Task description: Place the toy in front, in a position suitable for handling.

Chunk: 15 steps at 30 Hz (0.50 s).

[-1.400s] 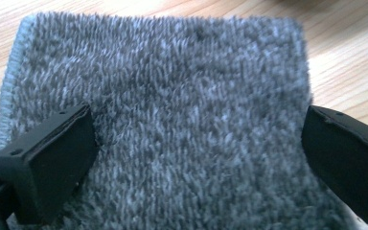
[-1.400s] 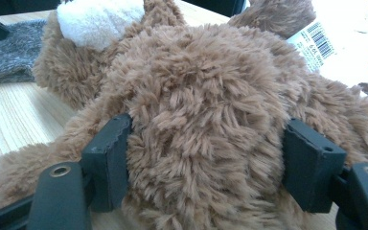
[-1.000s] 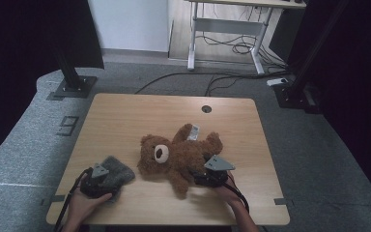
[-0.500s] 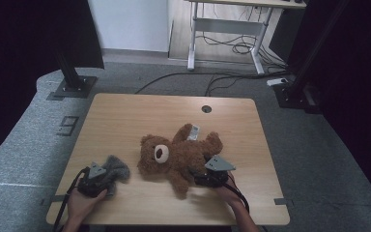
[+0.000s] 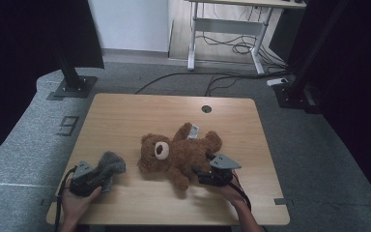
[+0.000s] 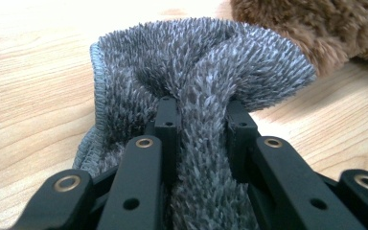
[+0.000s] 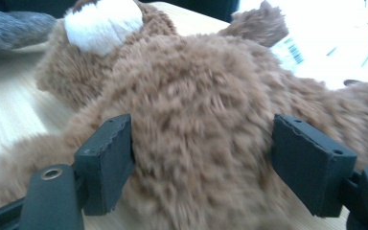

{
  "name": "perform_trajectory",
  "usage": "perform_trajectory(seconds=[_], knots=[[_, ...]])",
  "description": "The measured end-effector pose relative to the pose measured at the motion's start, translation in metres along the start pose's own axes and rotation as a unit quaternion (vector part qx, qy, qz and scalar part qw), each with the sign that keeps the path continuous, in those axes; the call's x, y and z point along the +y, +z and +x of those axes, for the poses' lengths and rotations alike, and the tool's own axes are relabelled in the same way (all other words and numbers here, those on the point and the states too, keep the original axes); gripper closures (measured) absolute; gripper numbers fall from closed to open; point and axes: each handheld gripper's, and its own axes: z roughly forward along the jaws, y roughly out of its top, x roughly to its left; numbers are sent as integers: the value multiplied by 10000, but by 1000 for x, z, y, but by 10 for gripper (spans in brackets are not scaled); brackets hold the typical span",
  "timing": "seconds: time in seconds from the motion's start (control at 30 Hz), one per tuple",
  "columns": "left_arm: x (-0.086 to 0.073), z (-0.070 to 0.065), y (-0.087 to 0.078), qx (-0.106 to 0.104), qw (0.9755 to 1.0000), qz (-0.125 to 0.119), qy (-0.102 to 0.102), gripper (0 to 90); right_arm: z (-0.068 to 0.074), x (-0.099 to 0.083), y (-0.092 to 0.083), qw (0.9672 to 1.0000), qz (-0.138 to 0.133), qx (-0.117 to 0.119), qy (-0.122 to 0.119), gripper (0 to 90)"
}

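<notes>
Left claw pinches the grey cloth; right claw, just opening, straddles the teddy bear, which may slip free.

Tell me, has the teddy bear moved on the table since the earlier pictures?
No. The teddy bear lies at the same spot below the table's round hole, as before.

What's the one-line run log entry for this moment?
left claw: shut on grey cloth | right claw: open around teddy bear, jaws just widened | bear lying on wooden table
</notes>
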Motion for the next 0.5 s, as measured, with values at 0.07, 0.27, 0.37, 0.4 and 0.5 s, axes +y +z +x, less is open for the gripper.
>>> perform_trajectory(seconds=[0.07, 0.27, 0.37, 0.4, 0.5], knots=[[0, 0, 0, -32, 10000, -31, -31, 726, -2, 0, 0, 10000, 42, -44, 18, 209], [8, -3, -2, -277, 9990, -324, -145, 725, -11, -11, 18, 9973, 720, -10, 160, 214], [18, -8, -4, -391, 9979, -509, -104, 725, -8, -13, 23, 9970, 769, 14, -18, 337], [22, -9, -5, -439, 9974, -565, -97, 724, -7, -13, 22, 9970, 764, 20, -112, 399], [35, -15, -5, -580, 9958, -703, -47, 724, 0, -13, 20, 9971, 674, 77, -351, 521]])
